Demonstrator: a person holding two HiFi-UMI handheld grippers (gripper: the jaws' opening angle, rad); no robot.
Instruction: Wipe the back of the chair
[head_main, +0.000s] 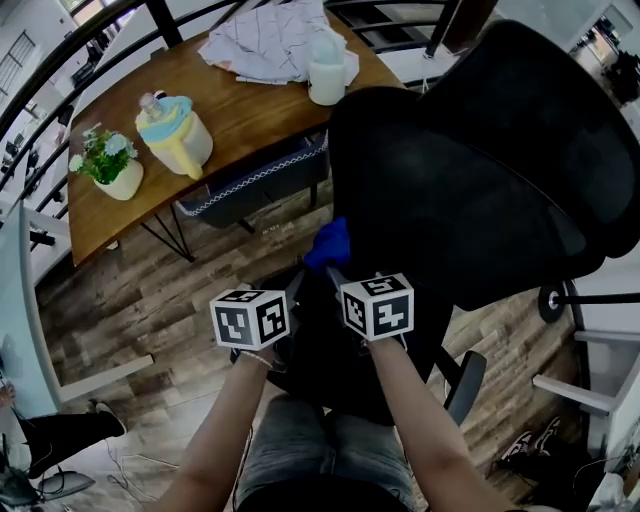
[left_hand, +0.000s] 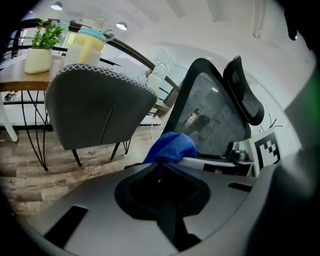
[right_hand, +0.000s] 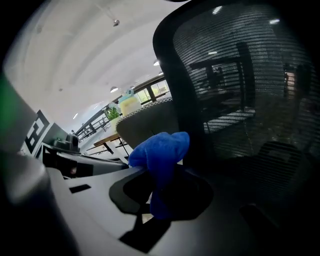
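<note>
A: While the left gripper (left_hand: 161, 163) and the right gripper (right_hand: 159, 172) each sit closed on the blue cloth (head_main: 328, 245), the chair back (head_main: 470, 190) stands just beside it.
B: Such a small bite may slip once the mesh drags.

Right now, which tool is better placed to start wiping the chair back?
Right. The right tool clamps the bulk of the blue cloth beside the mesh chair back; the left tool seems to pinch only its edge, farther away.
</note>
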